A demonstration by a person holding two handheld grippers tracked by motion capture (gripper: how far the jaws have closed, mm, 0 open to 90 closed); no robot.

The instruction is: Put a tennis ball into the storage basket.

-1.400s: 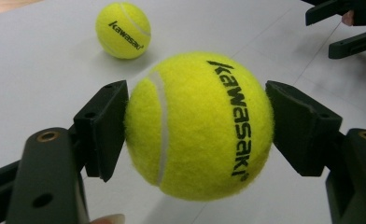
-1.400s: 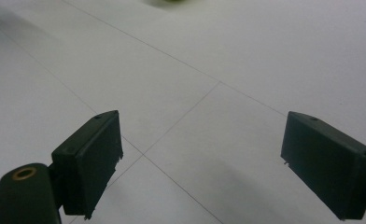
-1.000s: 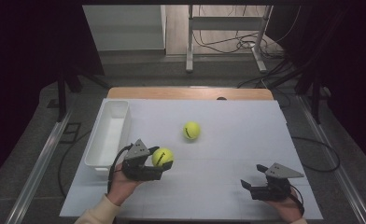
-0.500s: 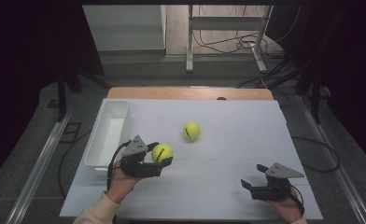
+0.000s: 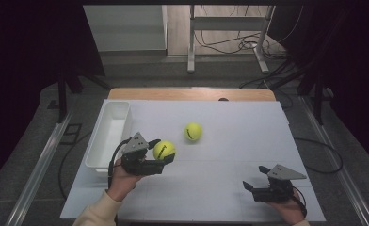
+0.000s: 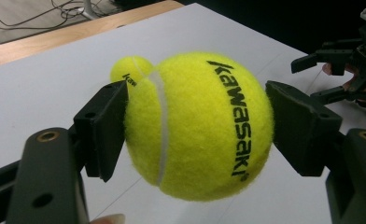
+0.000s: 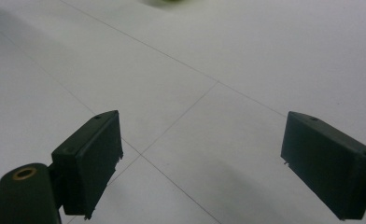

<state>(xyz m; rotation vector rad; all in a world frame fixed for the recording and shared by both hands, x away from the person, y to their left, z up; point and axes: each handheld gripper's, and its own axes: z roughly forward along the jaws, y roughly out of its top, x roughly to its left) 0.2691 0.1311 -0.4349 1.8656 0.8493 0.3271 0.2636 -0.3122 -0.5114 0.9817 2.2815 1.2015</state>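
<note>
Left gripper (image 5: 160, 155): closed on a tennis ball (image 5: 164, 150), one black pad on each side; ball clear of the sheet, as seen in the left gripper view (image 6: 197, 126).
Held ball, lettering: black print running down the felt, white seam curving beside the left-hand pad (image 6: 104, 128).
Bearing to bin: white bin (image 5: 108, 133) just beside the left gripper, on its outer side at the left edge of the table (image 5: 229, 141); left hand (image 5: 124, 176) plainly the nearer one.
Bin axis: long side running away from the person, parallel to the table's left edge.
Bin contents: nothing visible inside.
Second tennis ball (image 5: 193, 131): resting on the sheet, beyond the held ball and to its right, apart from both grippers; peeking out behind the held ball in the left gripper view (image 6: 127, 70).
Right gripper (image 5: 252, 181): jaws spread wide, nothing between them, low over bare sheet near the right front corner, well apart from bin and balls.
Likely next move: short carry leftward over the bin rim.
</note>
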